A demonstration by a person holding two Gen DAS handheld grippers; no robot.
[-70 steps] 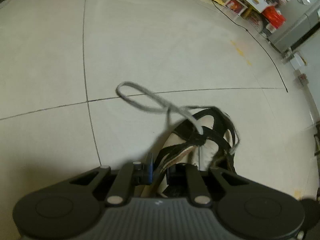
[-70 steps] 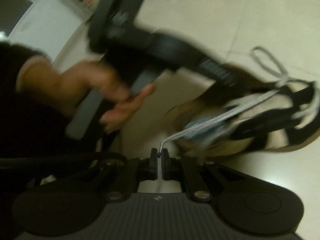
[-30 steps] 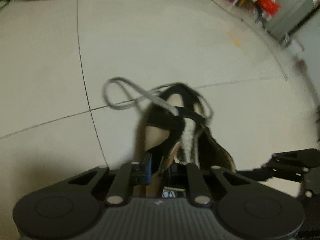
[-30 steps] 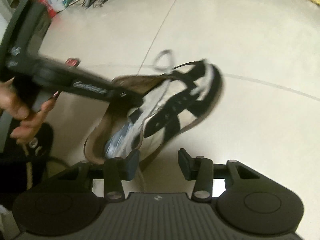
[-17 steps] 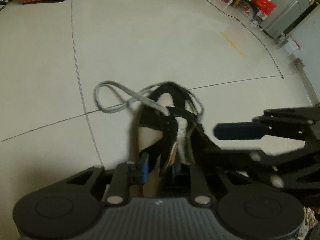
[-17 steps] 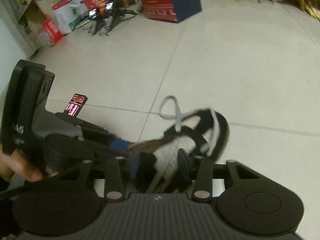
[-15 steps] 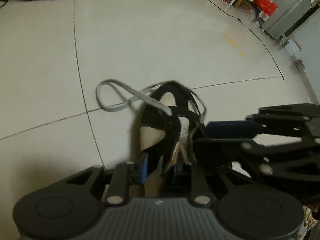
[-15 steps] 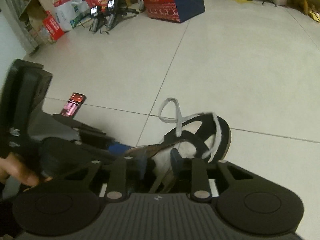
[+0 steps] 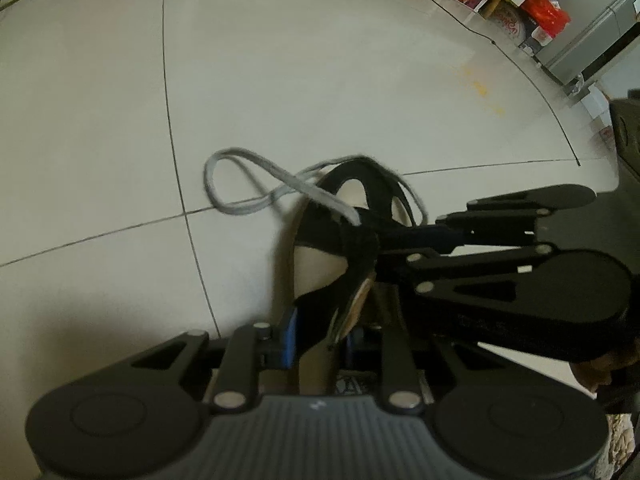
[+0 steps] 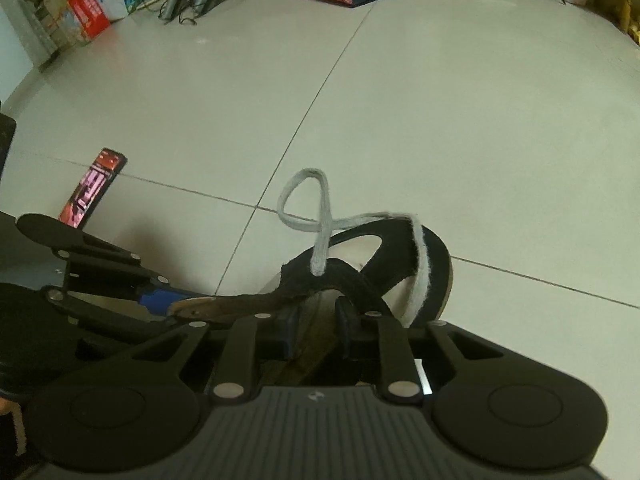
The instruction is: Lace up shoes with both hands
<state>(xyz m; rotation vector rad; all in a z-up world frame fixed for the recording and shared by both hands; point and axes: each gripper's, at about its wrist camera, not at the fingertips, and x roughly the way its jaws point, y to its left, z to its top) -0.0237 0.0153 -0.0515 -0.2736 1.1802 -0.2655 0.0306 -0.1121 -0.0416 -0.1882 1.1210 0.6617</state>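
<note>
Swung in from the side, the right gripper [image 10: 316, 330] now straddles the shoe [image 10: 360, 276] on the floor [image 10: 480, 120], its jaws closing on the collar. Left gripper [image 9: 318, 338] stays clamped on the opposite edge; the lace [image 9: 248, 184] loops loose.

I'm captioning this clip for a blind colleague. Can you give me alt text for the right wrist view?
The right gripper is closing around the collar of a black and cream shoe on a pale tiled floor. A grey lace loops loosely over the shoe's toe. The left gripper reaches in from the left at the shoe's brown edge.
</note>
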